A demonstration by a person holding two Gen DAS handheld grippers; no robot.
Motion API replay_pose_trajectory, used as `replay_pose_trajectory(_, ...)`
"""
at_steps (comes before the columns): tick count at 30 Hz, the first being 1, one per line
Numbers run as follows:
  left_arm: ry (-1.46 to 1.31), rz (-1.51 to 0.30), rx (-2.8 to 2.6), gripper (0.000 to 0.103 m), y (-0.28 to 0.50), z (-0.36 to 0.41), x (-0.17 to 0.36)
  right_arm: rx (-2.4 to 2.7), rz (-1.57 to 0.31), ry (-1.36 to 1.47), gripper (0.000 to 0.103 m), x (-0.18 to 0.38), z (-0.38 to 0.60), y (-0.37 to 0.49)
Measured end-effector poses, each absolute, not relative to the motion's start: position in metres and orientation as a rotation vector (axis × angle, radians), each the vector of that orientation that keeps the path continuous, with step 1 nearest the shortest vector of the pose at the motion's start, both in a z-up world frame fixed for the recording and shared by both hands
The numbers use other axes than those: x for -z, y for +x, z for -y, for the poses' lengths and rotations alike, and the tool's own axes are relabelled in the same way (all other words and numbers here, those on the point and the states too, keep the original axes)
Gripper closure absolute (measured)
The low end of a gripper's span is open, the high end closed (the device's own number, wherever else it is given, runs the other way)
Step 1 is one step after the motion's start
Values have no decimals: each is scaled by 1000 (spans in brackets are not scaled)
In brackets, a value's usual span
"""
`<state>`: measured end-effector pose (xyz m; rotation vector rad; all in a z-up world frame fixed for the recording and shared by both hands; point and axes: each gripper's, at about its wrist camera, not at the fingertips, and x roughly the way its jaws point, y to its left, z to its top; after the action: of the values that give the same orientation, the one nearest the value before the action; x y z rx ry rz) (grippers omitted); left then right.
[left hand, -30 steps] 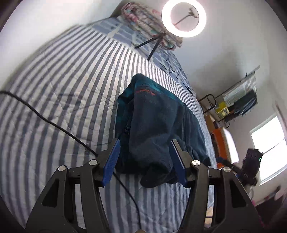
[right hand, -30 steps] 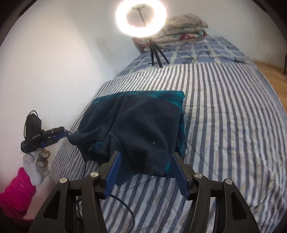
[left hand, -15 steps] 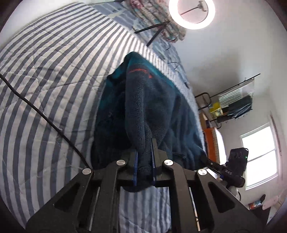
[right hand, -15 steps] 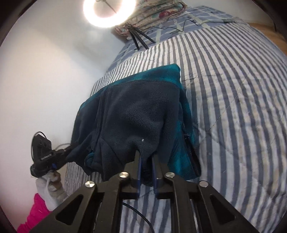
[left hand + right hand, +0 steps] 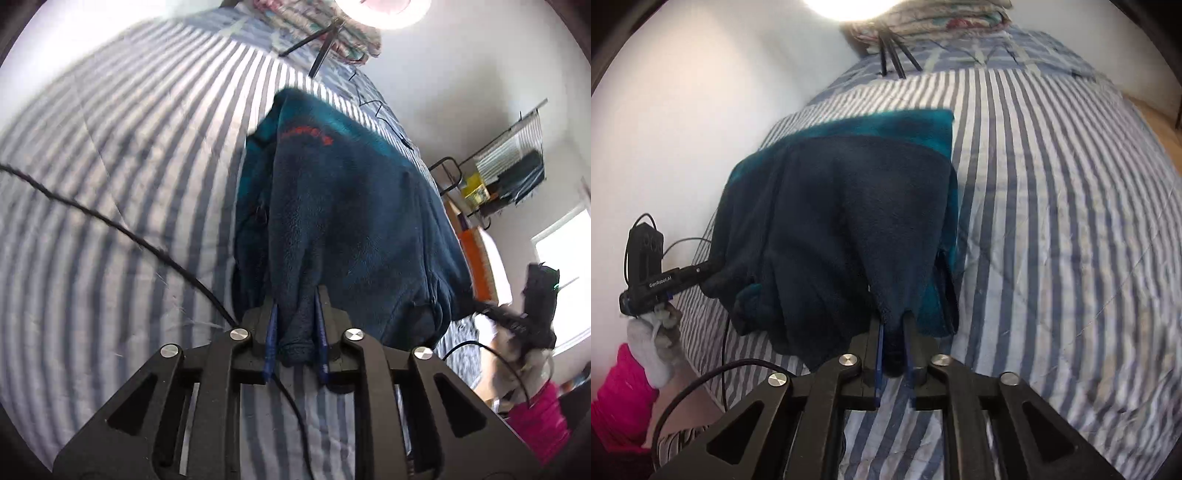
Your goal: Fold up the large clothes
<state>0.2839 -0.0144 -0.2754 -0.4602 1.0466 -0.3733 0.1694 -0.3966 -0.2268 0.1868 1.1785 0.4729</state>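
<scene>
I've got the left claw (image 5: 295, 332) and right claw (image 5: 894, 347) each pinching the fleece jacket's (image 5: 354, 221) near hem, jaws easing open slightly: thick, floppy, grippy, so bunch plenty between the pads.

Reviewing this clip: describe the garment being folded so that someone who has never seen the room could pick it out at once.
Start from the blue-and-white striped bedspread that covers the bed. On it, towards the wall side, lies a dark navy fleece, its near edge between the fingers of both hand-held grippers. It is the only dark, plain, fuzzy item there, with a teal band along its far edge and small red lettering.
</scene>
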Motion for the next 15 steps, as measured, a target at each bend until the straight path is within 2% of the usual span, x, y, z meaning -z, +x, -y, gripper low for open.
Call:
replay_pose_trajectory(1,-439,-1029,373,83,282,12,268,-478,-1165,170,83,218,399,169)
replay_pose_trajectory(2,-411,-1002,369,83,281,9,256,-483,-1139,137,73,205,400,167)
replay_pose_trajectory(4,-386,-961,369,83,279,5,240,-478,-1081,64,66,184,401,163)
replay_pose_trajectory(11,-311,-854,325,83,315,9,202,-539,-836,-10,67,132,370,184)
replay_pose_trajectory(15,-279,-850,329,83,345,30,200,-565,-820,8,74,136,337,224)
